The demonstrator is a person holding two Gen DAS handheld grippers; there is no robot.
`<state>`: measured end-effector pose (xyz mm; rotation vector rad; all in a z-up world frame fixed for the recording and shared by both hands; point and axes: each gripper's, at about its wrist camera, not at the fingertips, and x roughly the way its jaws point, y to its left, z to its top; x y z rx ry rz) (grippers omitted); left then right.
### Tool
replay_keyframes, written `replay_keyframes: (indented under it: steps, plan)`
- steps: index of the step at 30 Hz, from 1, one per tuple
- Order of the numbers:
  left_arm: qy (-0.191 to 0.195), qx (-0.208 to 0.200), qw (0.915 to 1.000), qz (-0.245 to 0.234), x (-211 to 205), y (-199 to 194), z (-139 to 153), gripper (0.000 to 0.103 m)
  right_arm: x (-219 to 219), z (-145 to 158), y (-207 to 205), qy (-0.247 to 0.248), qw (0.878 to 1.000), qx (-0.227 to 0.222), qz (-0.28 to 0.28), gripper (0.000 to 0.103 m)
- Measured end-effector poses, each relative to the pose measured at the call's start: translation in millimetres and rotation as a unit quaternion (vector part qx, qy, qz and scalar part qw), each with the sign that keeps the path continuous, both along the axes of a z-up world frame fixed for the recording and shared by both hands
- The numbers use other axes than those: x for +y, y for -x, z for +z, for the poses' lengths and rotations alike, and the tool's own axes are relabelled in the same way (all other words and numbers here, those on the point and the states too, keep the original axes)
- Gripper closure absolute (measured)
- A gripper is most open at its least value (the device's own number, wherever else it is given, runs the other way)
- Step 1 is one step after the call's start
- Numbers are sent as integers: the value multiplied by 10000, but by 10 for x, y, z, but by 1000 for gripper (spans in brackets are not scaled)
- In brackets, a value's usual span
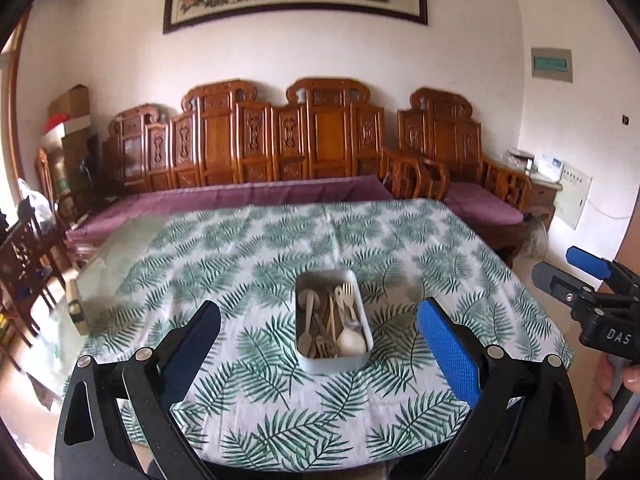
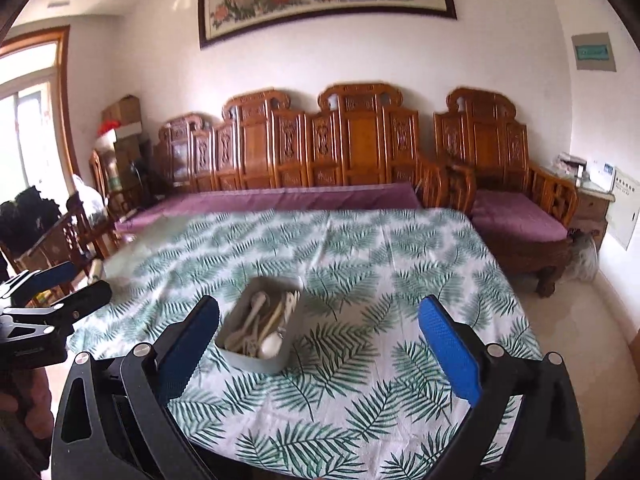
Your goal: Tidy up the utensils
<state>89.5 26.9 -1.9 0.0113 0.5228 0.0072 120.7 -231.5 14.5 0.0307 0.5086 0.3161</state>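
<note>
Resting on the leaf-patterned cloth (image 1: 280, 400) of the bench, a grey rectangular tin (image 1: 334, 320) is seen near its middle, and the utensils (image 1: 332, 322) are gathered inside it: pale spoons, forks and some darker pieces, lying lengthwise. Both tongs are held above the near edge, well apart from the tin. The left tongs (image 1: 320, 344) are spread wide with nothing between the blue pads. The right tongs (image 2: 320, 344) are also released and empty.

Wide-open right claw (image 2: 320, 344) above tray (image 2: 256, 360) w/ utensils (image 2: 264, 326)
</note>
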Motion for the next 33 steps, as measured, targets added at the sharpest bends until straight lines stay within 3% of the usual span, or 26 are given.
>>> replay_keyframes:
  steps: [10, 33]
  plan:
    - [-5, -534, 9985, 83, -60, 309, 301, 8, -97, 348, 366, -55, 9981, -583, -203, 3]
    - [90, -522, 9986, 84, -38, 329, 243, 8, -90, 287, 373, -87, 9984, -513, -205, 3]
